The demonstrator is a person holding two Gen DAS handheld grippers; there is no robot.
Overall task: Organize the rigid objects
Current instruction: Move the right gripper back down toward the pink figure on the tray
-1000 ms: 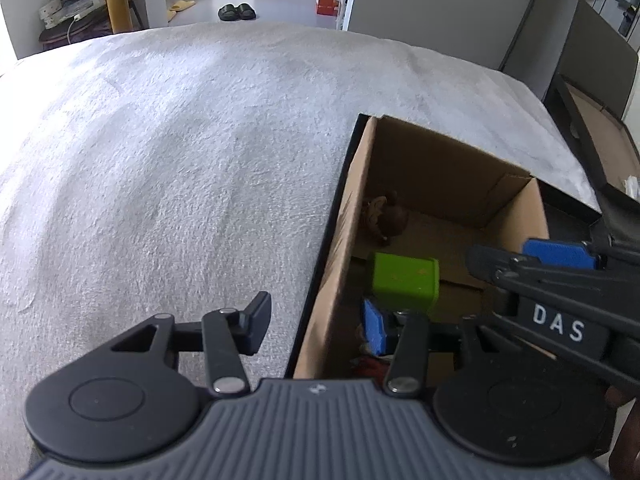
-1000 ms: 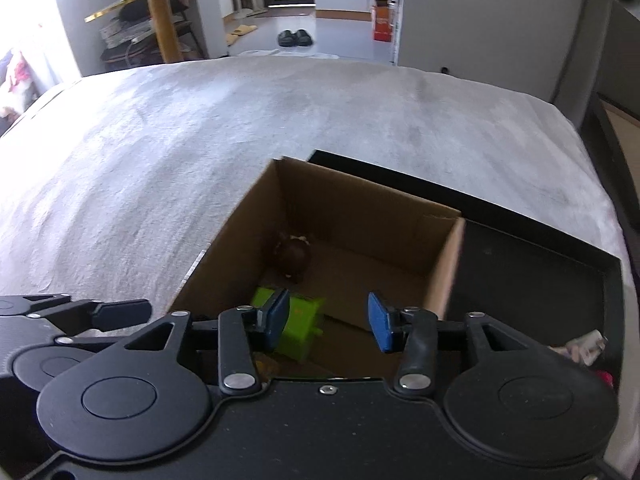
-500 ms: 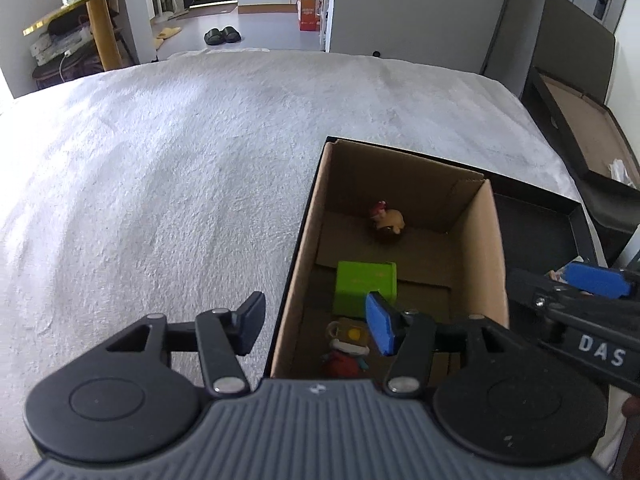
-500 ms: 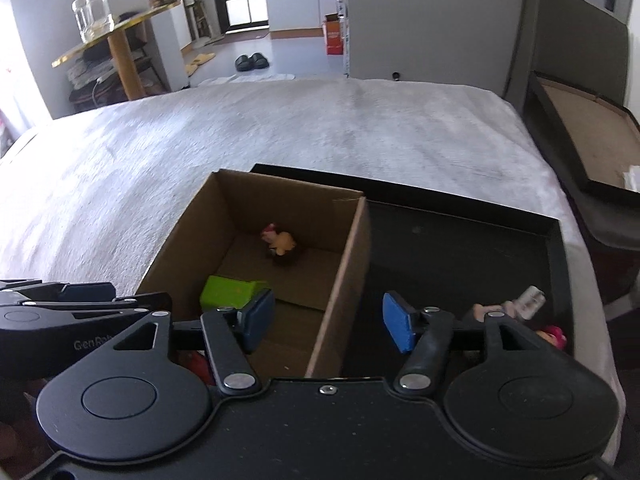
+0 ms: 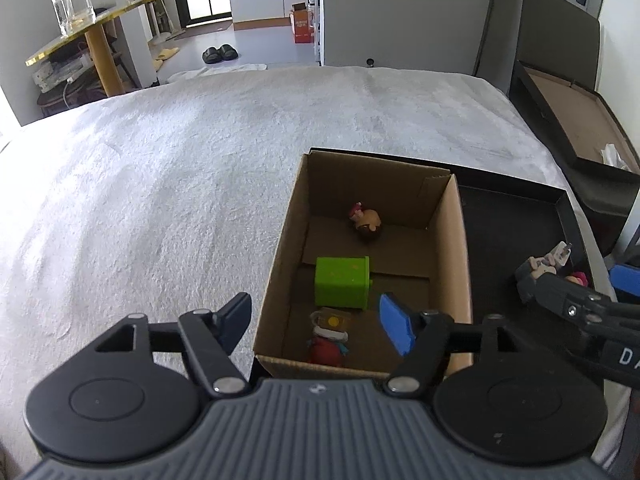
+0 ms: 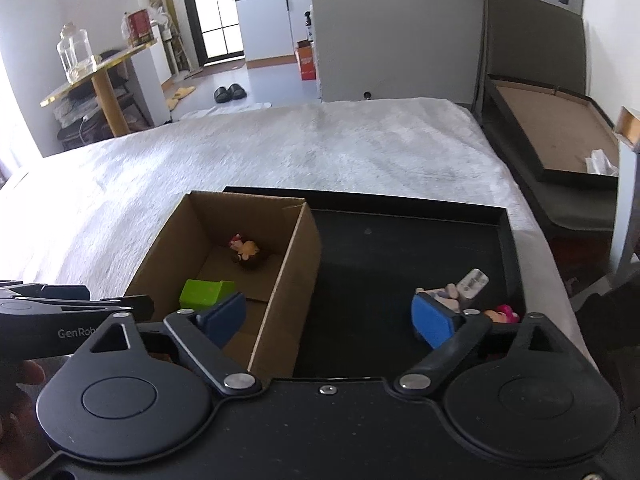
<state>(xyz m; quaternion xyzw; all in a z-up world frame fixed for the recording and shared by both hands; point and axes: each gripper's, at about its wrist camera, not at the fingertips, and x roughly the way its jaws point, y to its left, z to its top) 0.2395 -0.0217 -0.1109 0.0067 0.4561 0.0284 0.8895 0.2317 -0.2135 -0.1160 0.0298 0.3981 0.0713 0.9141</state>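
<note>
Both claws are seen empty above a white-covered bed: the left gripper (image 5: 316,322) and the right gripper (image 6: 330,316), jaws opening with nothing held between them. A cardboard box (image 6: 304,264) stands in a black tray (image 6: 400,248), already holding a green block (image 5: 342,282), a small round-headed figure (image 5: 366,222) and a red-and-yellow toy (image 5: 330,334). Still loose at the tray's right side lie a pale toy (image 6: 466,286) and a pink figure (image 6: 502,314). These look light, hard and small, so a pinch across the thickest part is judged safest. The red-and-yellow toy is shown only by the left wrist view; the loose pair is clearer from the right.
</note>
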